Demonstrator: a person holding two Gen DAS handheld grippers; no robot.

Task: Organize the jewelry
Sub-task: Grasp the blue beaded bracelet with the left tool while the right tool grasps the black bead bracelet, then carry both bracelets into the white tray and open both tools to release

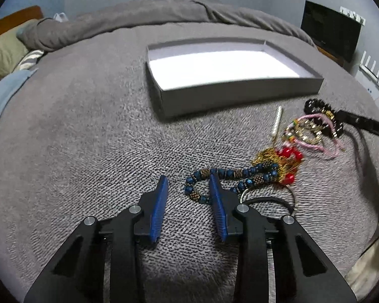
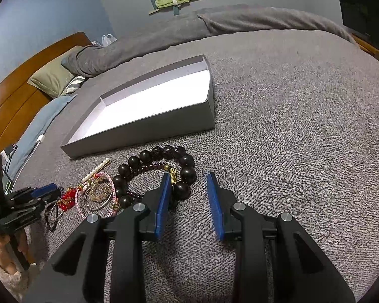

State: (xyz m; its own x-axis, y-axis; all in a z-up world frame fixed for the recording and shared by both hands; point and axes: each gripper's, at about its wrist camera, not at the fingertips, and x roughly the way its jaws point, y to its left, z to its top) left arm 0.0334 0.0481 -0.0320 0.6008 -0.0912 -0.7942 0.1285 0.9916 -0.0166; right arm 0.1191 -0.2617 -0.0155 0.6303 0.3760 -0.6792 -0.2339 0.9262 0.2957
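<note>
Across the grey bed blanket [image 1: 75, 139], an open grey box [image 1: 240, 91] sits beyond the jewelry pile [image 1: 303, 136], where the left gripper [image 1: 189, 179] straddles a blue beaded bracelet [image 1: 230, 174] and the right gripper [image 2: 188, 176] a dark beaded bracelet [image 2: 187, 161], fingers apart, neither clamped.

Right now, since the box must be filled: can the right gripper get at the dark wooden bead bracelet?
Probably yes: the right gripper sits beside the dark wooden bead bracelet, nothing covering it, though a thinner garnet strand lies inside.

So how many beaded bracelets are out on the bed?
3, possibly more in the tangle: blue beaded bracelet at the left gripper; large dark wooden-bead bracelet and thin garnet-coloured strand by the right gripper.
</note>
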